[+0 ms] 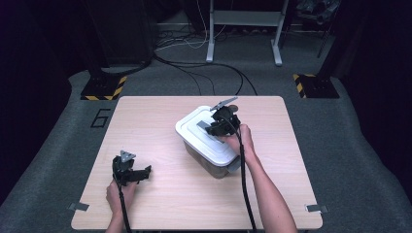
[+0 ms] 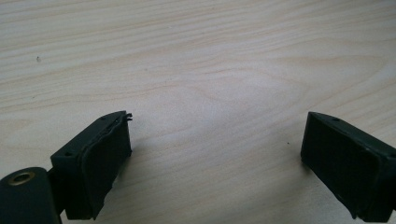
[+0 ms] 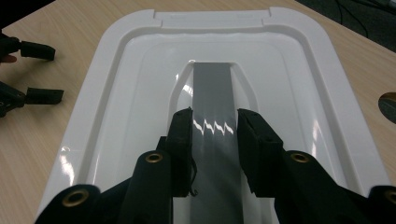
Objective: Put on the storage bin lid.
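So my right gripper [image 3: 215, 135] is down on the white lid [image 3: 116, 93] of the storage box [image 1: 209, 158], sitting mid-table [image 1: 145, 121], a bit right of centre. Its jaws are pinched on the grey handle [image 3: 212, 88] running down the lid's middle, one pad each side. My left gripper [image 2: 215, 154] sits near the table's front left, jaws spread wide over bare wood, well apart from the box.

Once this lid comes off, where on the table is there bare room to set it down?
The widest bare patch is the table left of the white lid, from the far edge down to the left tongs. A second patch lies along the near edge, between the two forearms. It is crowded at centre right, where the bin stands and the right tongs grip the grey handle.
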### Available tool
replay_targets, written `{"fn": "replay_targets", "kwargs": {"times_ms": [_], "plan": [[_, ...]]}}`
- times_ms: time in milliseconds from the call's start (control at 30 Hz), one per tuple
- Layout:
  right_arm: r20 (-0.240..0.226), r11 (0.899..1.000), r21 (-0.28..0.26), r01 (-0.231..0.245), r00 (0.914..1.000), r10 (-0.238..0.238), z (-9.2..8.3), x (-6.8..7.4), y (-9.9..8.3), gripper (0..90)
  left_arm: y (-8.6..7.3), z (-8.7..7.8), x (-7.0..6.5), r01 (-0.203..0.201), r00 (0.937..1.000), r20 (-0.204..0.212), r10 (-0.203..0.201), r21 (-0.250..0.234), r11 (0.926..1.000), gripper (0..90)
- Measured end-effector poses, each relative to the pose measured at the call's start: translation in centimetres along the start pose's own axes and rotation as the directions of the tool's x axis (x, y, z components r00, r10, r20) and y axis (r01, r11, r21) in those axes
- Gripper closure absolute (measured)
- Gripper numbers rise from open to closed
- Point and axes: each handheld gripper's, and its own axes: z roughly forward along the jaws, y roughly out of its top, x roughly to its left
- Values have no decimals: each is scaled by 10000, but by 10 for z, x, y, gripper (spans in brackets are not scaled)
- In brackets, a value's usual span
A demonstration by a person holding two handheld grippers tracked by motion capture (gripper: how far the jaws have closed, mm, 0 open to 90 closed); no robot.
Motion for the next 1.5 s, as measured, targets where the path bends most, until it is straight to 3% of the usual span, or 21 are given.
{"fn": "replay_targets", "kwargs": {"times_ms": [400, 467, 567, 700, 833, 1000, 1033, 1100, 1133, 1267, 1300, 1333, 1500], "plan": [[71, 9996, 11, -288, 9996, 288, -1, 4, -9, 668, 0, 0, 0, 11, 10000, -30, -11, -61, 10000, 79], [72, 9995, -216, -221, 9997, 223, -2, 4, -13, 668, 0, 0, 0, 13, 10000, -29, -14, -56, 10000, 80], [294, 9997, -168, -168, 9994, 173, -1, 8, -12, 668, 0, 0, 0, 18, 10000, -15, -18, -53, 10000, 80], [-20, 9980, -457, -448, 9990, 447, -1, 3, -17, 669, 0, 0, 0, 5, 10000, -3, -5, -17, 10000, 80], [226, 9981, -558, -271, 9993, 284, -1, 6, -18, 669, 0, 0, 0, 11, 10000, 6, -11, 4, 10000, 80], [209, 9990, -429, -78, 9997, 87, -2, 6, -16, 659, 0, 0, 0, 30, 10000, -22, -31, -62, 10000, 80], [176, 9993, -353, -114, 9998, 120, -2, 6, -14, 631, 0, 0, 0, 28, 10000, -18, -28, -62, 10000, 80], [-61, 9998, -148, -137, 9999, 136, -2, 6, -10, 439, 0, 0, 0, 27, 10000, -22, -27, -57, 10000, 80], [42, 9998, -149, -110, 9999, 110, -3, 6, -8, 387, 0, 0, 0, 31, 10000, -23, -32, -68, 10000, 80], [136, 9980, -639, 34, 9999, -25, -16, 8, -5, 238, 0, 0, 0, 24, 10000, -39, -25, -66, 10000, 80], [136, 9980, -639, 34, 9999, -25, -16, 8, -5, 238, 0, 0, 0, 24, 10000, -39, -25, -66, 10000, 80], [342, 9976, -692, 79, 9994, -56, -25, 8, -7, 151, 0, 0, 0, 24, 10000, -37, -25, -55, 10000, 80], [510, 9940, -1080, -161, 9985, 217, -48, 3, -17, 59, 0, 0, 0, 20, 10000, -34, -21, -42, 10000, 80]]}}
